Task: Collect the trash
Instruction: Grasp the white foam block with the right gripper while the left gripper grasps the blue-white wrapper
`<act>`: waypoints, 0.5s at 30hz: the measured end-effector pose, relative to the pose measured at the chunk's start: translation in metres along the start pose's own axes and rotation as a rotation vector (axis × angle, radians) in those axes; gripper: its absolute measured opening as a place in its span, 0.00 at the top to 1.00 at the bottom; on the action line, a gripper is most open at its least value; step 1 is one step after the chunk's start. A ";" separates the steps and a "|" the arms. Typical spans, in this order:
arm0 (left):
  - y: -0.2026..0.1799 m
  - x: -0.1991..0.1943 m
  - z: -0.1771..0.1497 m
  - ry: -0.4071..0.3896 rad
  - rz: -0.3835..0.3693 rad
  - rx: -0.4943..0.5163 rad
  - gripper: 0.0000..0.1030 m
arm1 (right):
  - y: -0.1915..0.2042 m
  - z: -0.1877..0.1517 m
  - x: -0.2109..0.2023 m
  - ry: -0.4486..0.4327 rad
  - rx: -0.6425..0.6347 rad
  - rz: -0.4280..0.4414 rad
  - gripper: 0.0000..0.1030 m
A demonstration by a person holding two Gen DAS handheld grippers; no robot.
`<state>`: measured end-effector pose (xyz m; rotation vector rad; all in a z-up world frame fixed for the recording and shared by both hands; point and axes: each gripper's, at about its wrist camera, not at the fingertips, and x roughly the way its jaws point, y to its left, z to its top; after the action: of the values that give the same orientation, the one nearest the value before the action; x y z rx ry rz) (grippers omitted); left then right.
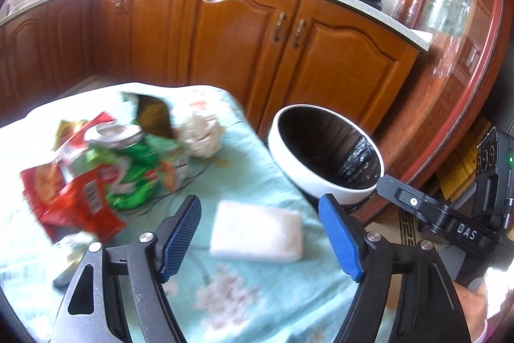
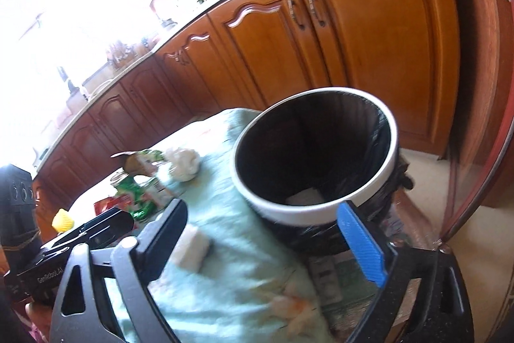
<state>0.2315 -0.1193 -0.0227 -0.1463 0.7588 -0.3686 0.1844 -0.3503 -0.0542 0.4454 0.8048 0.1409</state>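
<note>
Kitchen table (image 1: pixel 263 150), teal cloth: white sponge (image 1: pixel 257 232) lies just ahead of the left gripper (image 1: pixel 260 233), jaws wide, nothing held. Right gripper (image 2: pixel 273 243), also wide and holding nothing, faces the bin (image 2: pixel 316 209). Wrappers (image 1: pixel 96 176) left of sponge.

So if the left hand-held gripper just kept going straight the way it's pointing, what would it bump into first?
Probably the white foam block on the tablecloth: it lies just ahead of the open left hand-held gripper. Depth is hard to judge here.

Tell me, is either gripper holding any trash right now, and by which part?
Nothing is held. The left gripper stands open above the white pad; the right gripper is open in front of the bin.
</note>
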 end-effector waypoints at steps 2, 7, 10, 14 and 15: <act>0.006 -0.011 -0.006 -0.009 0.018 -0.011 0.23 | 0.009 -0.006 0.000 0.003 -0.001 0.013 0.04; 0.025 -0.044 -0.025 -0.035 0.060 -0.037 0.21 | 0.030 -0.021 0.002 0.023 -0.026 0.050 0.02; 0.035 -0.063 -0.034 -0.045 0.082 -0.053 0.20 | 0.043 -0.028 0.006 0.044 -0.052 0.075 0.02; 0.050 -0.084 -0.043 -0.054 0.109 -0.081 0.20 | 0.058 -0.036 0.011 0.067 -0.099 0.101 0.02; 0.054 -0.088 -0.045 -0.057 0.114 -0.088 0.20 | 0.062 -0.036 0.013 0.074 -0.113 0.109 0.02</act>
<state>0.1564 -0.0361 -0.0122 -0.1948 0.7239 -0.2219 0.1695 -0.2790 -0.0576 0.3792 0.8410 0.3046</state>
